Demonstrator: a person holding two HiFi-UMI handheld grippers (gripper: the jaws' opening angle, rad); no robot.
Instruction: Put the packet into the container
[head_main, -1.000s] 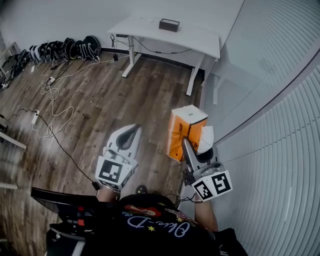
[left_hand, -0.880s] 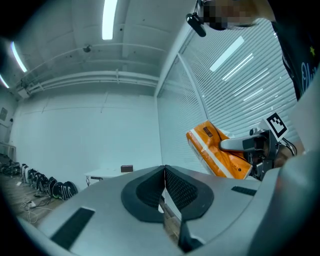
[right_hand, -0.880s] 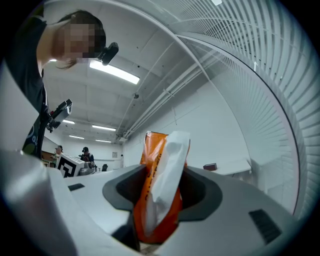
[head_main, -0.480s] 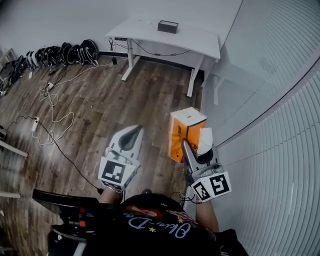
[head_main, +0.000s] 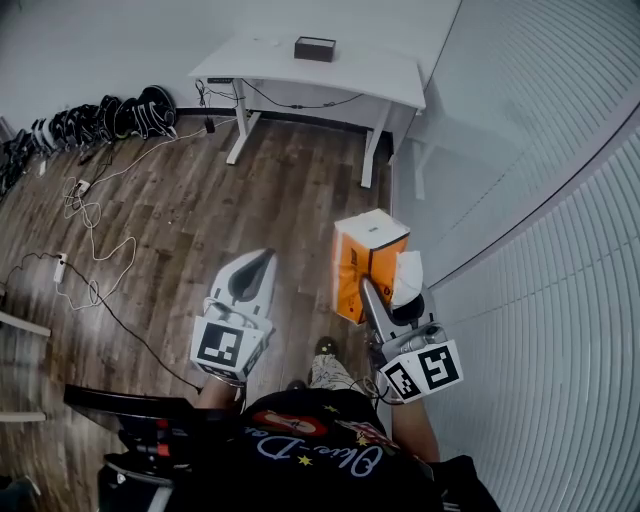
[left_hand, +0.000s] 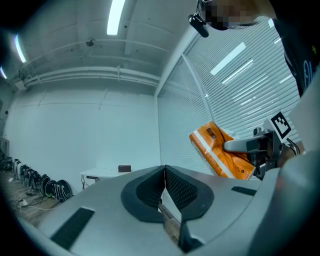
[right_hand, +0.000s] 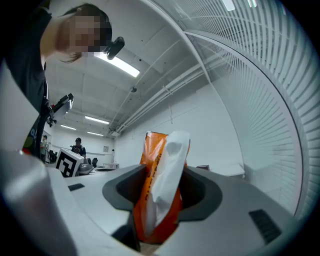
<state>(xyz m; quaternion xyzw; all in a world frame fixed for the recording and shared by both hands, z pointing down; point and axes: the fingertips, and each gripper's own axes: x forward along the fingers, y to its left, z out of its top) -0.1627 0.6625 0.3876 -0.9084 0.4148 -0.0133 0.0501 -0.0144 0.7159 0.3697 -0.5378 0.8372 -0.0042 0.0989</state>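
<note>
**Carrying phase.** The right gripper (head_main: 378, 292) is clamped on the lower end of the orange packet (head_main: 366, 255). The packet stands upright in the air, right of centre, above the wood floor (head_main: 190, 215). The left gripper (head_main: 252, 272) hangs just to its left, jaws pressed together on nothing. The container cannot be identified for certain; a dark box (head_main: 314, 48) sits on the far desk (head_main: 385, 75). Good practice is a firm grip and a level carry, with release only once the packet is inside the walls.
</note>
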